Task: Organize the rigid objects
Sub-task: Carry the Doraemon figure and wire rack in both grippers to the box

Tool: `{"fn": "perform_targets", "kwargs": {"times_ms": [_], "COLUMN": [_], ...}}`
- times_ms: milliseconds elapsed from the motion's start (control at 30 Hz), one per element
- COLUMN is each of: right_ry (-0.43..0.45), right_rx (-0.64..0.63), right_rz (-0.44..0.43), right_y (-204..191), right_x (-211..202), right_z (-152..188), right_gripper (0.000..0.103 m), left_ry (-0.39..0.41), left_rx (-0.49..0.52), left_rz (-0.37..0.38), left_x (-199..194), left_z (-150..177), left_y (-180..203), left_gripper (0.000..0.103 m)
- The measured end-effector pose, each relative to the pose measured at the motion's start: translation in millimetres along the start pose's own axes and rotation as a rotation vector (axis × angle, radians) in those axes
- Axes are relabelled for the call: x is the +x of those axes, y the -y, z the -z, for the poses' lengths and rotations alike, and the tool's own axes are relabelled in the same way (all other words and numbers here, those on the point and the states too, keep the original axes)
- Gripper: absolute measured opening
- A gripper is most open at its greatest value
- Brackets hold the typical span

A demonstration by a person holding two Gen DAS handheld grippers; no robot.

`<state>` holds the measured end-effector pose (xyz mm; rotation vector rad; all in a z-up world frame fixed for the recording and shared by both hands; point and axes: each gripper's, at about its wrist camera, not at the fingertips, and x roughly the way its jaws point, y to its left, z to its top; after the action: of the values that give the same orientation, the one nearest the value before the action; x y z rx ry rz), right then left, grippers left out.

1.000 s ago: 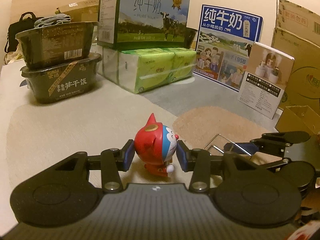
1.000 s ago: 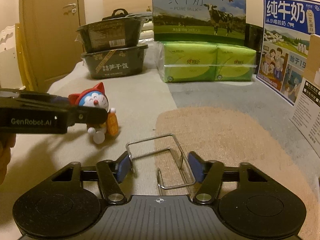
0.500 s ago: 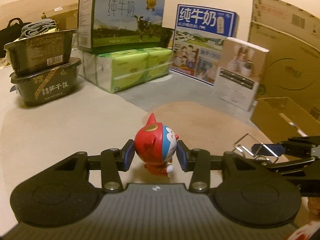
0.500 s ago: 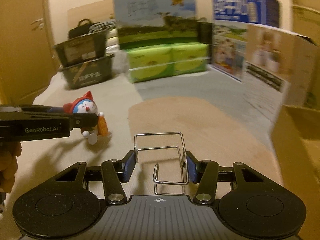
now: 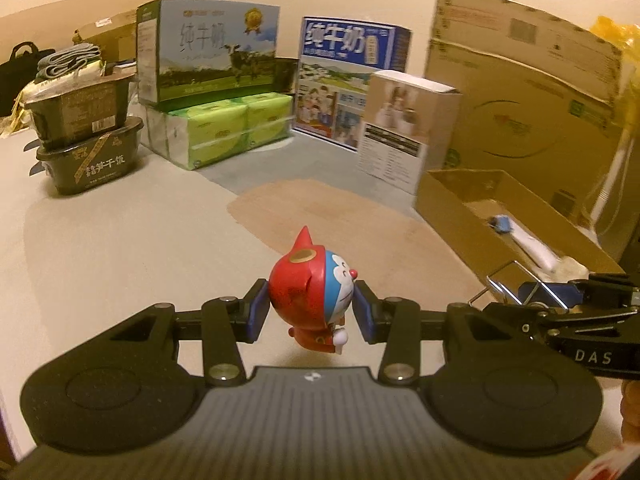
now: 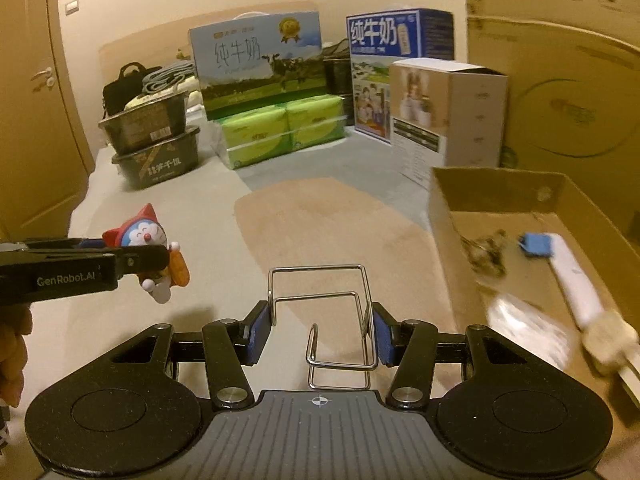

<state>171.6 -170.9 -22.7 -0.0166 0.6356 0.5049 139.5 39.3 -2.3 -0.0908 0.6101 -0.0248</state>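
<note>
While the left hand-held gripper (image 5: 311, 312) clamps a red-hooded cat figurine (image 5: 310, 294) by the head, lifted clear of the beige surface (image 5: 120, 240), the right hand-held gripper (image 6: 320, 330) pinches a bent wire rack (image 6: 328, 312) between its blue pads. An open cardboard box (image 6: 444, 200) sits to the right, holding a white brush (image 6: 572, 276) with a blue head.
</note>
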Motion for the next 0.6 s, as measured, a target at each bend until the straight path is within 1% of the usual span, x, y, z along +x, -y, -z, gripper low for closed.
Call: {"fn": "perform_targets", "kwargs": {"times_ms": [200,333,600], "right_ry": [0.013,0.028,0.035], "right_rx": [0.03,0.055,0.112], "right_rz": [0.029,0.064,0.124], "right_y": [12.2,25.0,49.2], "right_x": [-48.2,-78.9,-118.1], "right_z": [22.3,35.9,58.8], "right_gripper": [0.052,0.052,0.052], "left_ry": [-0.005,-0.008,-0.015], "left_rx": [0.04,0.065,0.107], "left_rz": [0.024,0.046,0.092], "left_x": [-31.5,-44.2,-61.3], "left_z": [9.2,14.5,24.9], "left_y": [33.3,53.1,87.3], "left_gripper": [0.041,0.041,0.041]}}
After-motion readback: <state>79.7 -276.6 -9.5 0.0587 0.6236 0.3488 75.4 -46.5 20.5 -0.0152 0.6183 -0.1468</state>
